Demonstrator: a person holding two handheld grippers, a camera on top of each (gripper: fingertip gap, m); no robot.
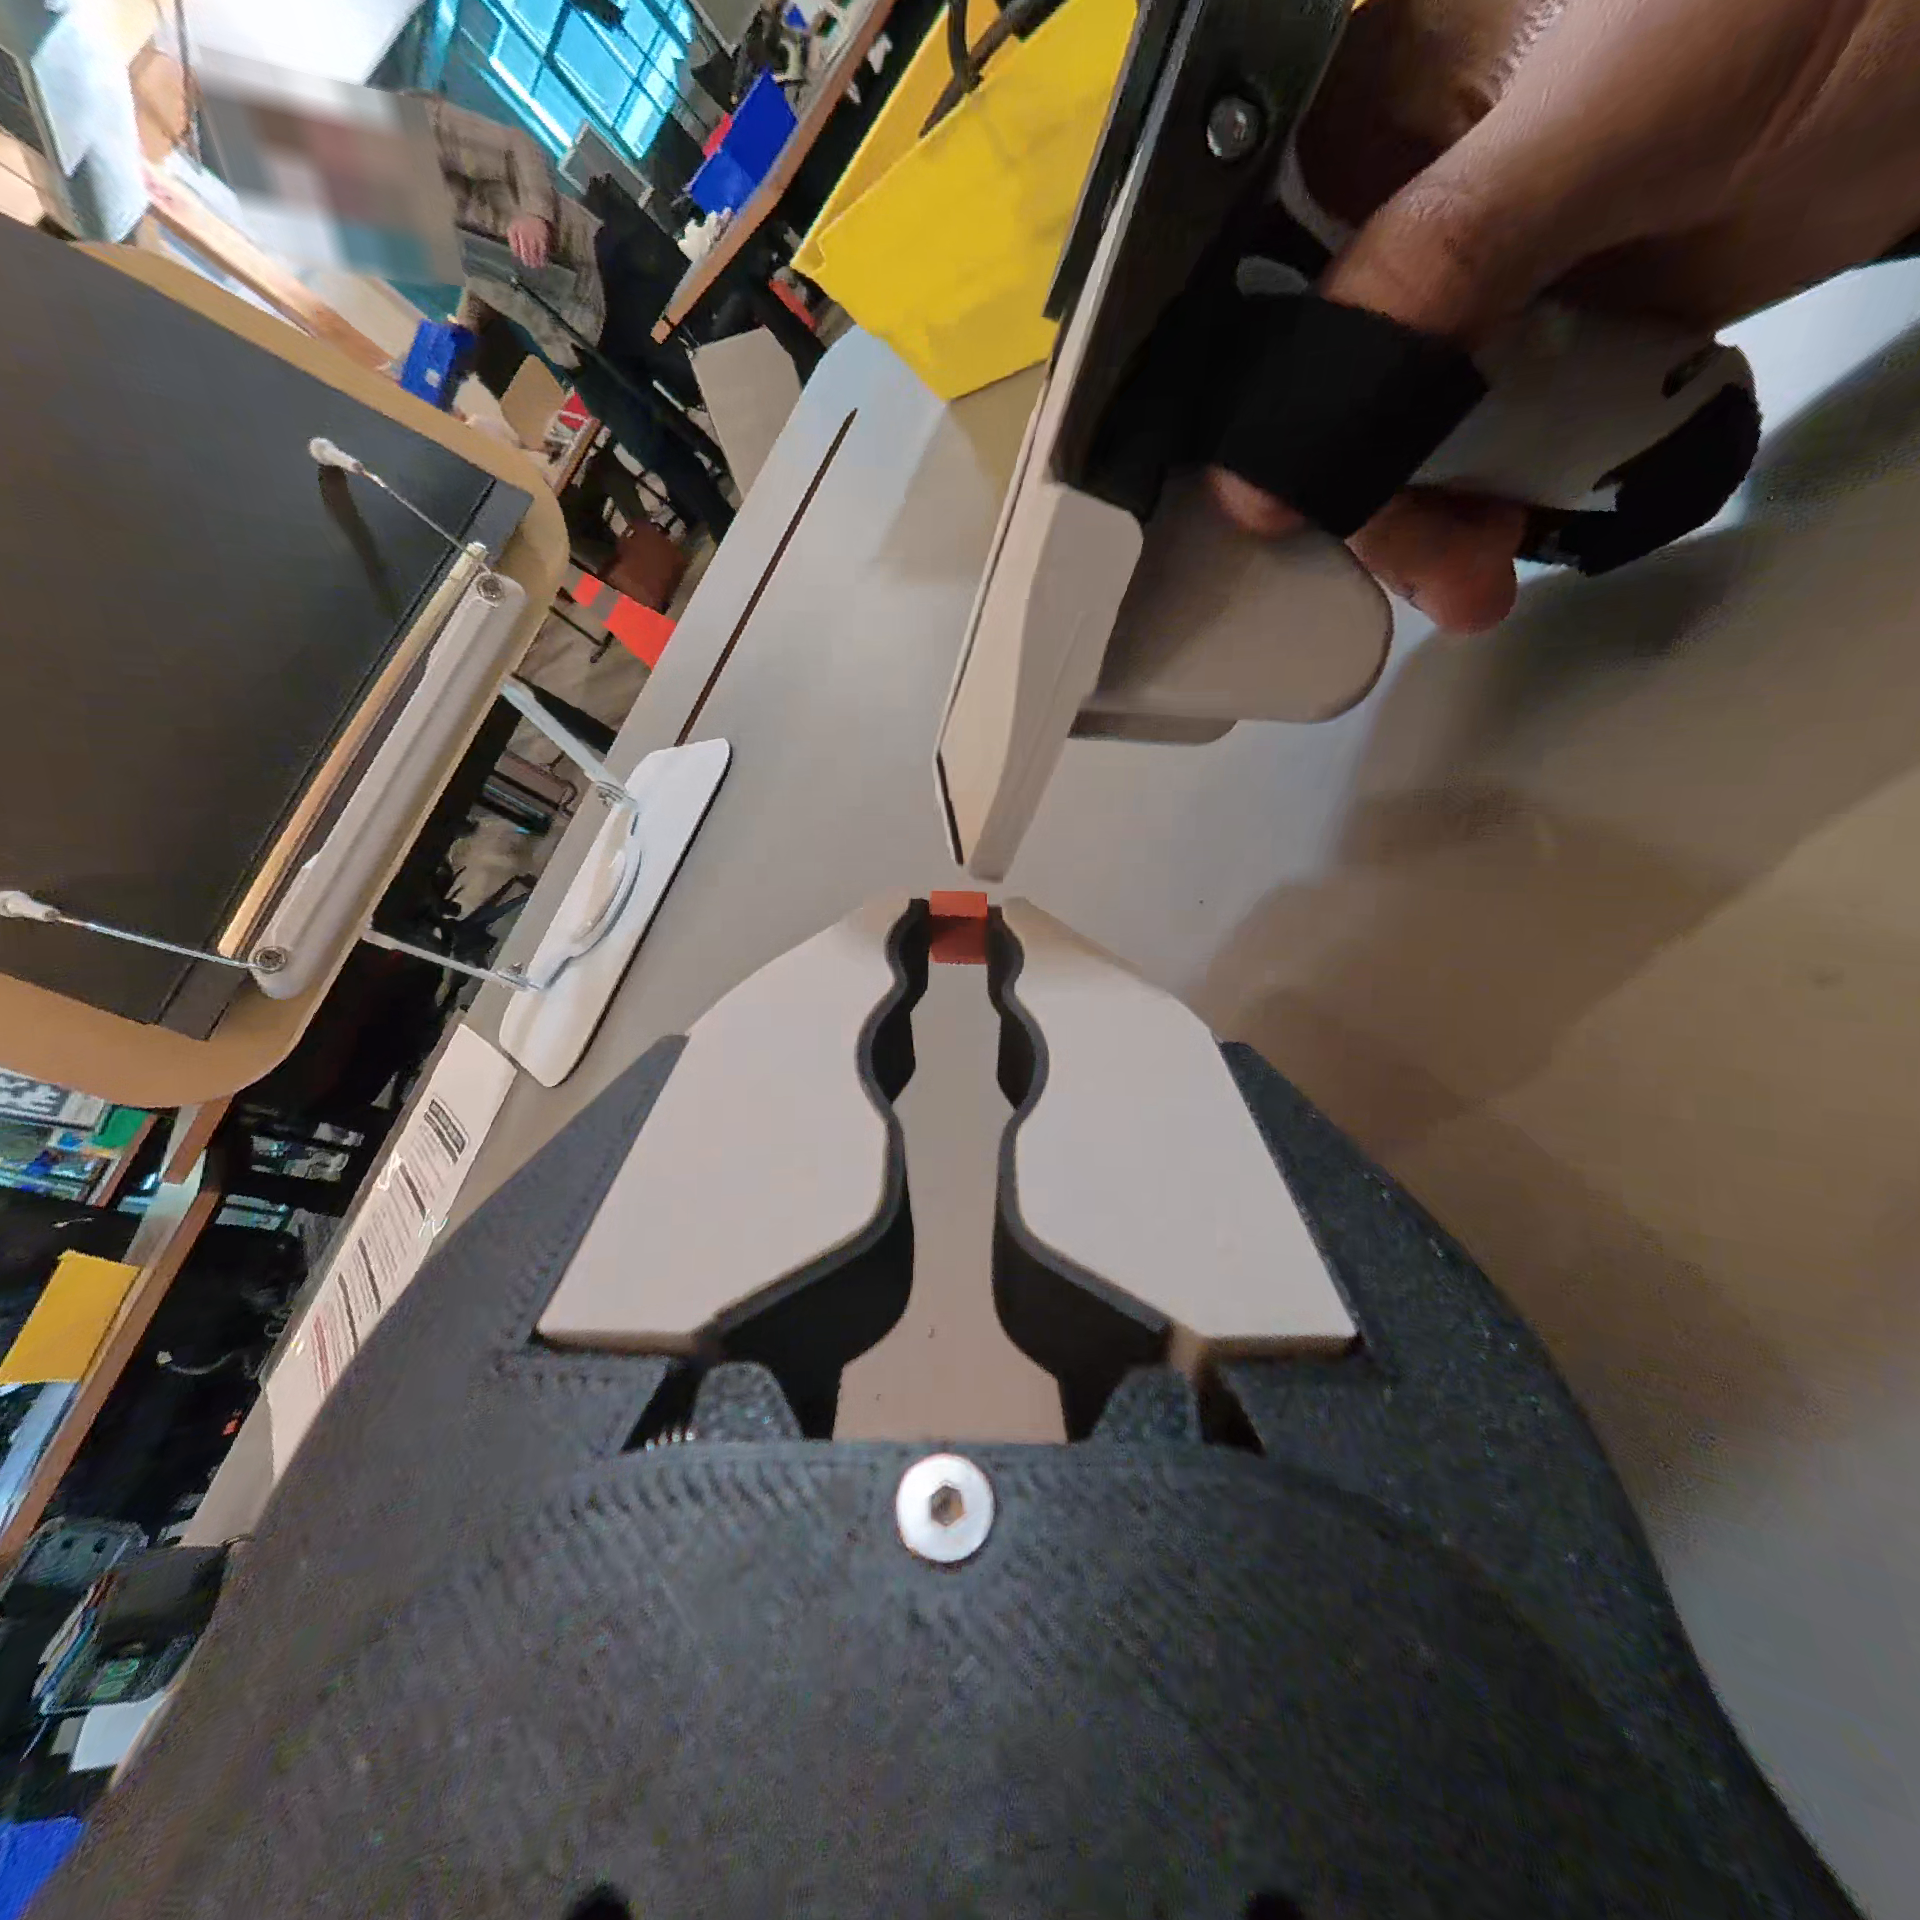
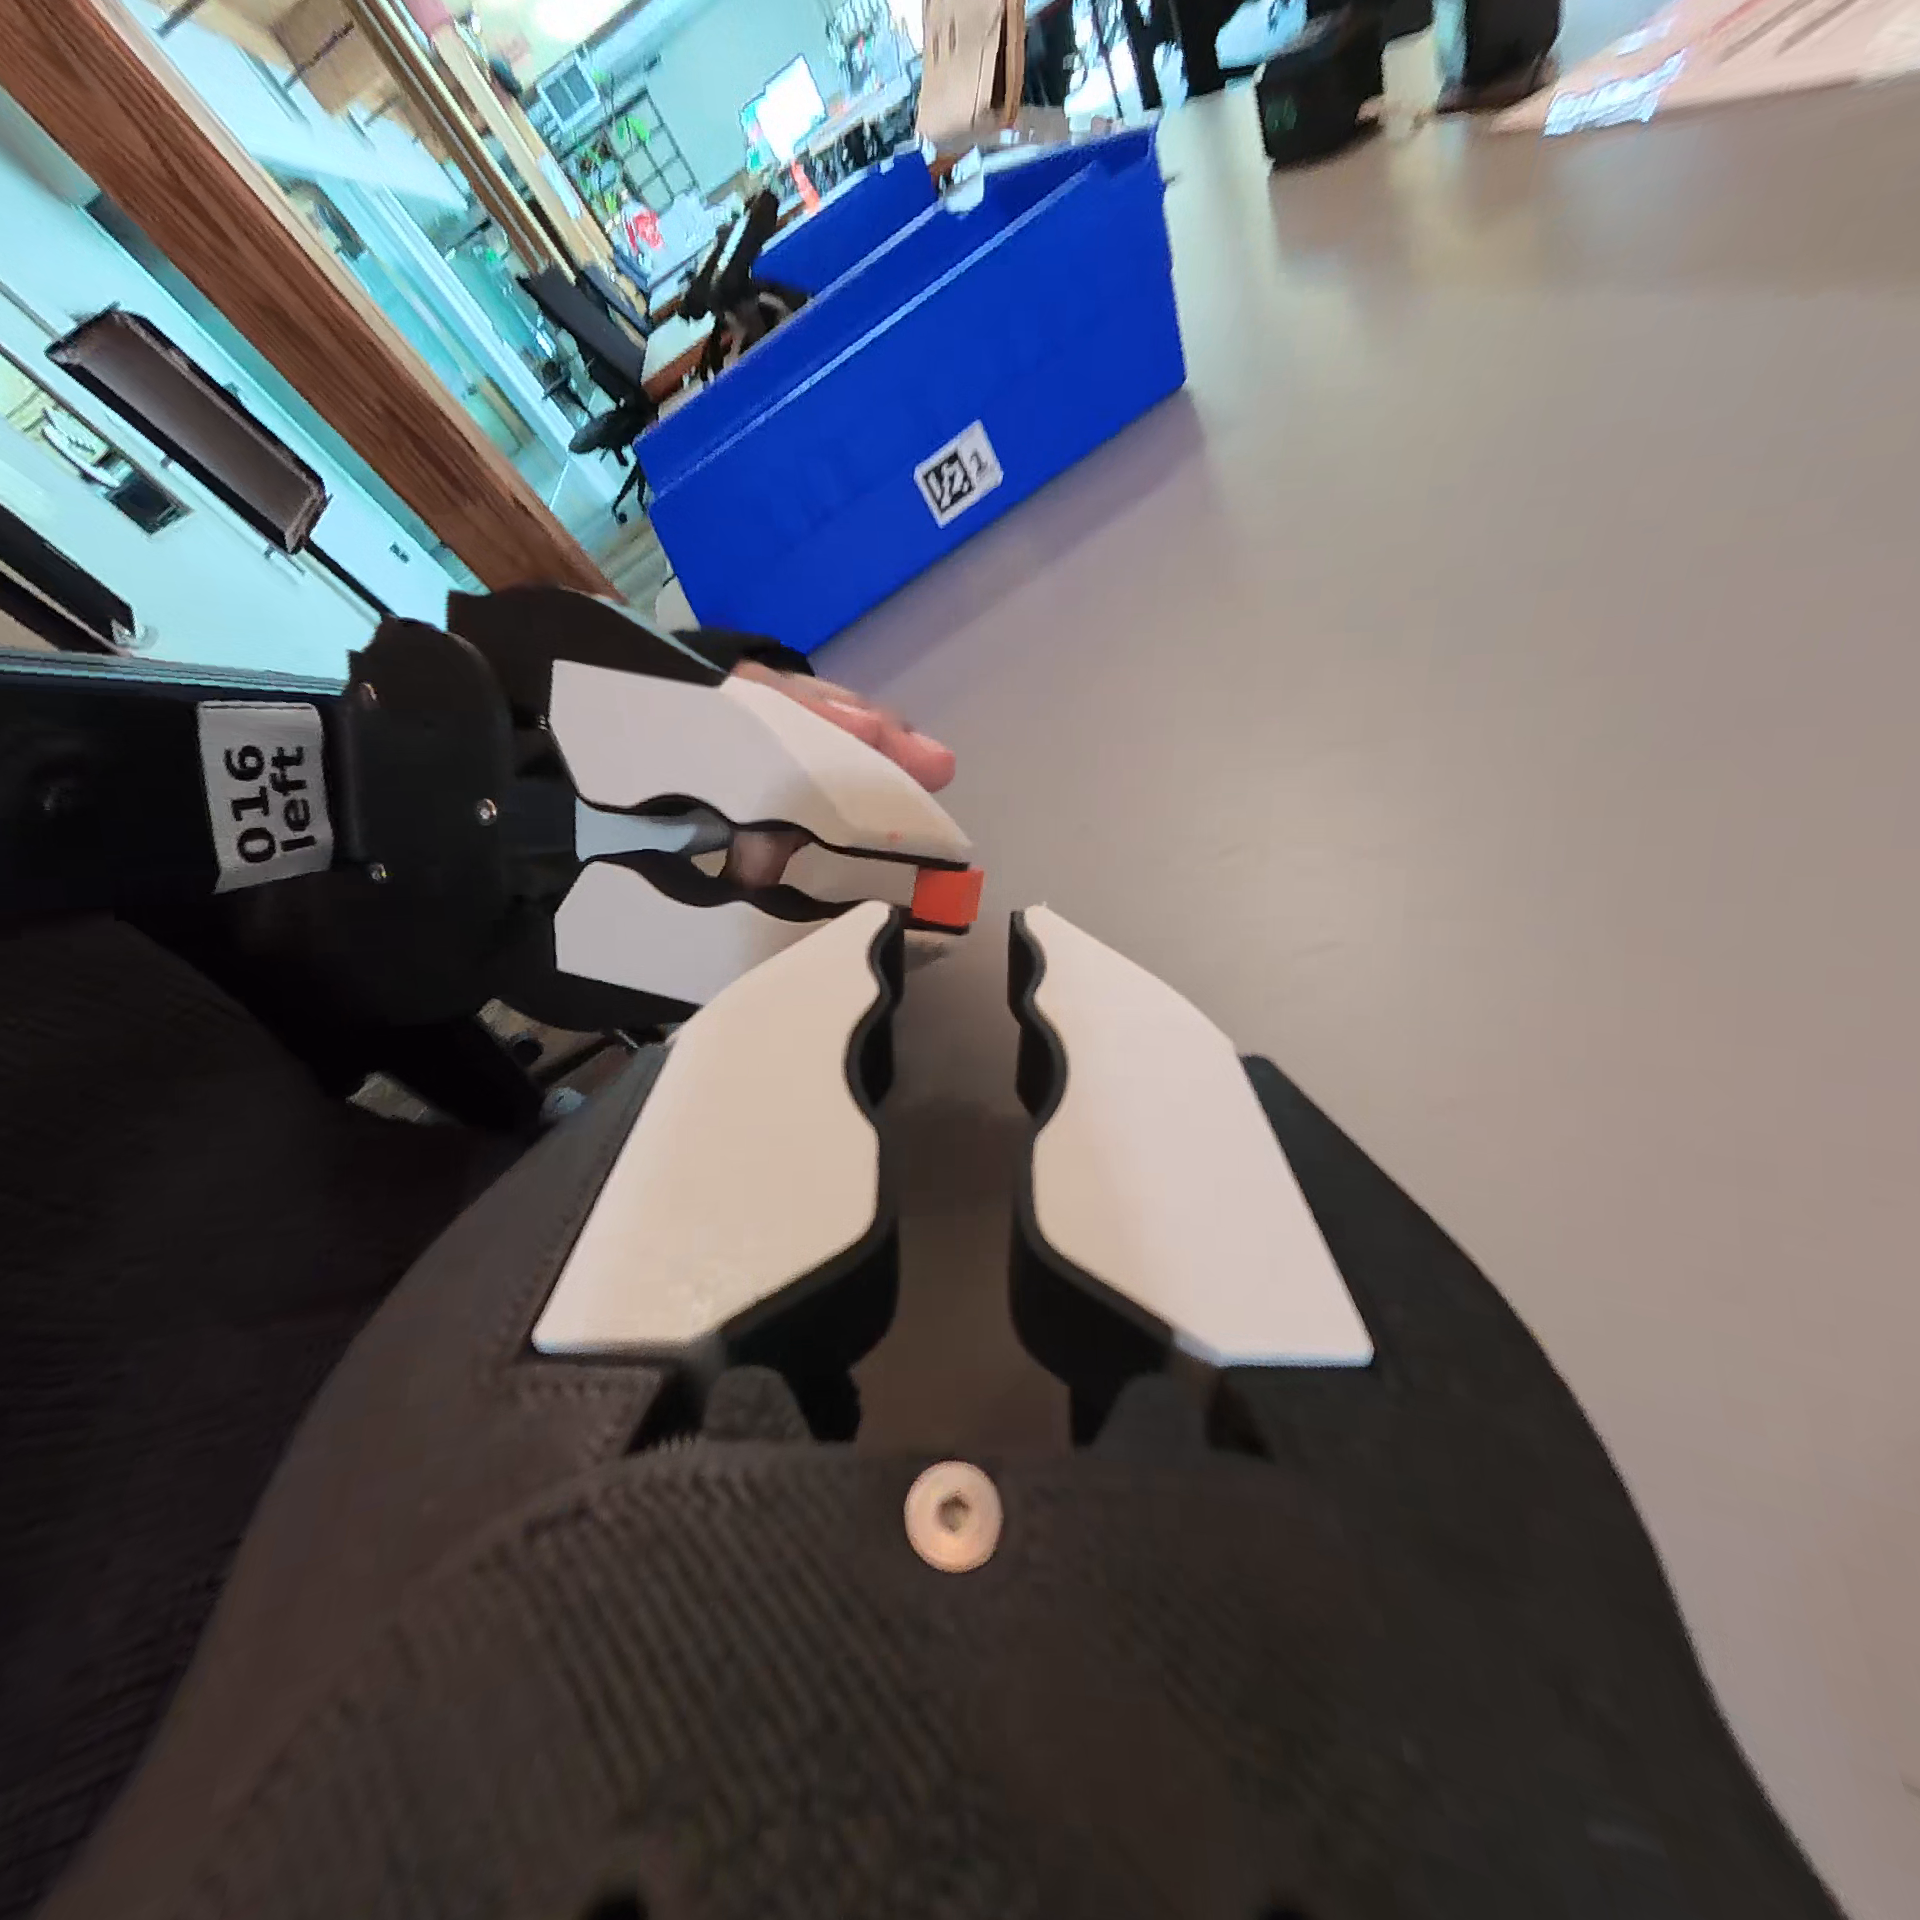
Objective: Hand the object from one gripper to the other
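Observation:
A small orange-red cube (image 1: pixel 957 928) is pinched between the tips of my left gripper (image 1: pixel 957 914), which is shut on it above the grey table (image 1: pixel 1195 831). My right gripper (image 1: pixel 977 831), held by a hand (image 1: pixel 1558 208), comes down from the upper right, and its tip is just above the cube. In the right wrist view my right gripper (image 2: pixel 956 920) is open and empty. The left gripper (image 2: pixel 935 894) reaches in from the left and holds the cube (image 2: pixel 948 896) right at the right gripper's fingertips, at the mouth of the gap.
A blue bin (image 2: pixel 935 416) stands on the table (image 2: pixel 1507 727) beyond the grippers. A black panel on a white stand (image 1: pixel 208 623) is at the left, its base plate (image 1: pixel 613 894) on the table edge. A yellow bin (image 1: pixel 935 239) is farther back. A person (image 1: pixel 520 208) stands in the background. The tips of both grippers are at nearly the same place.

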